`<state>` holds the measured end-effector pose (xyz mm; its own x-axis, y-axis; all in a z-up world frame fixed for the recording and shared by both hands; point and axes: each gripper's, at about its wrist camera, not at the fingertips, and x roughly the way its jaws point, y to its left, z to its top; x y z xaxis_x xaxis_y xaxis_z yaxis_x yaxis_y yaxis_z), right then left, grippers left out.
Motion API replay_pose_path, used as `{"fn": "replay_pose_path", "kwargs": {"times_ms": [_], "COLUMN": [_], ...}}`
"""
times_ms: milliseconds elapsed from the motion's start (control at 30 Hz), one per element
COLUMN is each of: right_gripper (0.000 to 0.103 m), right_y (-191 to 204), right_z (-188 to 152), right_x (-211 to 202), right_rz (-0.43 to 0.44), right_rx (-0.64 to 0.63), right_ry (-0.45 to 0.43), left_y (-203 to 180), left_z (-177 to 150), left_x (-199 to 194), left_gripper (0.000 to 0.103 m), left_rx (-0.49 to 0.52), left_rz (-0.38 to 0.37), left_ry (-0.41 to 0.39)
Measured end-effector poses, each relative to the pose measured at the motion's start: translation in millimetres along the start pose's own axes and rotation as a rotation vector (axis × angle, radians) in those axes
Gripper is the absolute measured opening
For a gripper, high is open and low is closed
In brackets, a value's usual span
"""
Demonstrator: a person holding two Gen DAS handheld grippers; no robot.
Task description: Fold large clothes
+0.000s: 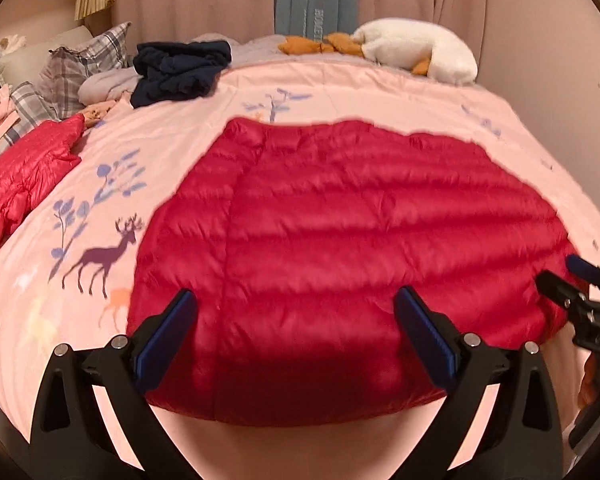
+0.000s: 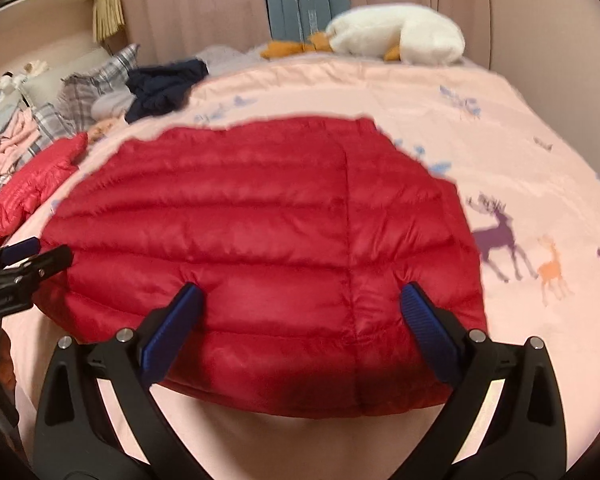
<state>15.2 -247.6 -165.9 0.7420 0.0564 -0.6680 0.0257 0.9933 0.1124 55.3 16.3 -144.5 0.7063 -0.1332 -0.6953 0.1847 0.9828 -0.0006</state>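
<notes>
Nearest to me, my left tongs (image 1: 294,300) are spread wide and pinch nothing, hovering over the near hem of the red puffer jacket (image 1: 340,232). My right tongs (image 2: 300,296) are likewise spread and empty, over the same hem further to the right. The jacket lies flat on the pink bedspread (image 1: 380,88), quilted side up, already narrowed into a rough rectangle, its near edge just beyond my fingers. I judge one fold is done and the next is in hand: each pair of tongs must drop to a near corner, close on the hem, and carry it toward the far edge. To the left lies another red garment (image 1: 24,184). Further off are a dark navy bundle (image 1: 180,70), plaid pillows (image 1: 76,68) and a white plush goose (image 1: 416,48).
</notes>
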Motion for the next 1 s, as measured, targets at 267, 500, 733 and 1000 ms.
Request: {"fn": "replay_pose_path", "kwargs": {"times_ms": [267, 500, 733, 1000], "right_gripper": [0.101, 0.101, 0.101, 0.101], "right_y": [-3, -7, -6, -9], "right_z": [0, 0, -10, -9], "right_x": [-4, -26, -5, -16], "right_rz": [0.014, 0.018, -0.002, 0.01], "right_rx": [0.028, 0.035, 0.027, 0.039], "right_ry": [0.01, -0.038, 0.02, 0.012], "left_y": [1, 4, 6, 8], "left_z": [-6, -18, -30, -32], "left_x": [3, -23, -7, -15], "left_gripper": [0.1, 0.1, 0.1, 0.1], "left_rx": [-0.006, -0.015, -0.015, -0.029], "left_rz": [-0.011, -0.02, -0.013, -0.012], "left_ry": [0.03, -0.007, 0.047, 0.035]}}
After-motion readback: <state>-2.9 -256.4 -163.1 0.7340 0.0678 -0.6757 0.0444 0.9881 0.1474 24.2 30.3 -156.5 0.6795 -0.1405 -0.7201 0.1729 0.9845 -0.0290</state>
